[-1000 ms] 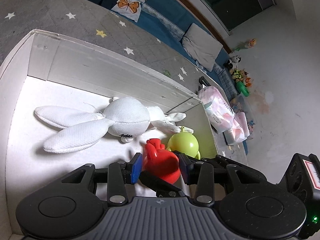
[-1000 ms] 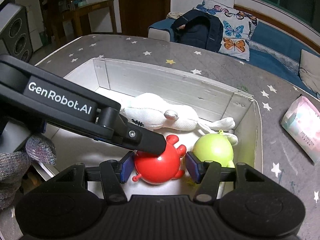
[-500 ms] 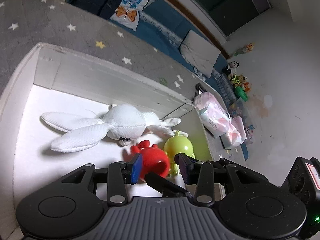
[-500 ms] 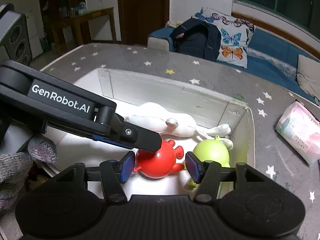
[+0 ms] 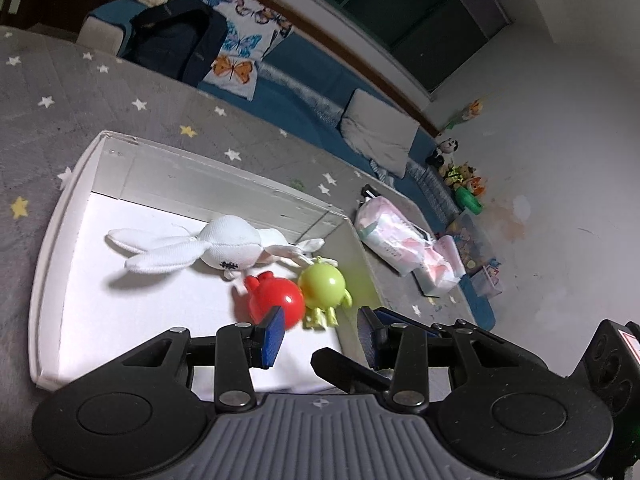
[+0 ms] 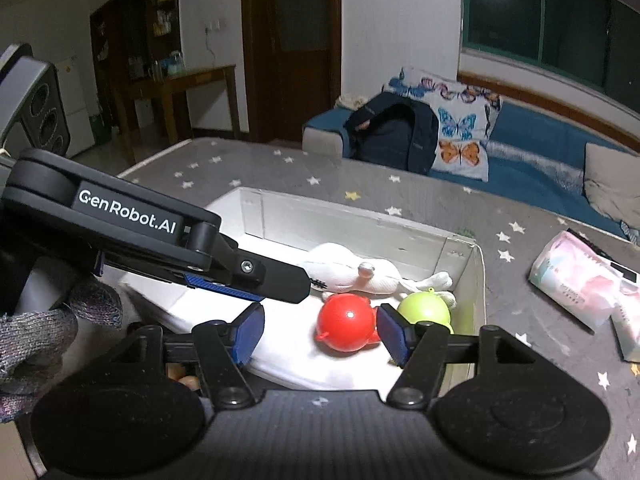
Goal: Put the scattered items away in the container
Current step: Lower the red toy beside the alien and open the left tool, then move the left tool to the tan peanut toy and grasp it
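Observation:
A white open box (image 5: pixel 60 216) (image 6: pixel 352 216) sits on the grey star-patterned surface. Inside lie a white plush rabbit (image 5: pixel 224 246) (image 6: pixel 352 270), a red round toy (image 5: pixel 276 298) (image 6: pixel 346 322) and a green round toy (image 5: pixel 322 284) (image 6: pixel 426 310), side by side near the box's right wall. My left gripper (image 5: pixel 322 338) is open and empty, raised above the box's near edge. My right gripper (image 6: pixel 322 334) is open and empty, above the near edge, with the red toy seen between its fingers. The left gripper's finger (image 6: pixel 256 280) crosses the right wrist view.
A pink tissue pack (image 5: pixel 394 236) (image 6: pixel 576 276) lies on the surface right of the box. A blue sofa (image 6: pixel 532 136) with a butterfly cushion and a dark backpack (image 6: pixel 396 136) stands behind. Small toys (image 5: pixel 464 184) sit by the far wall.
Both grippers have opened wider and pulled up and back from the box. The red toy, earlier between the fingers, now lies free on the box floor beside the green toy.

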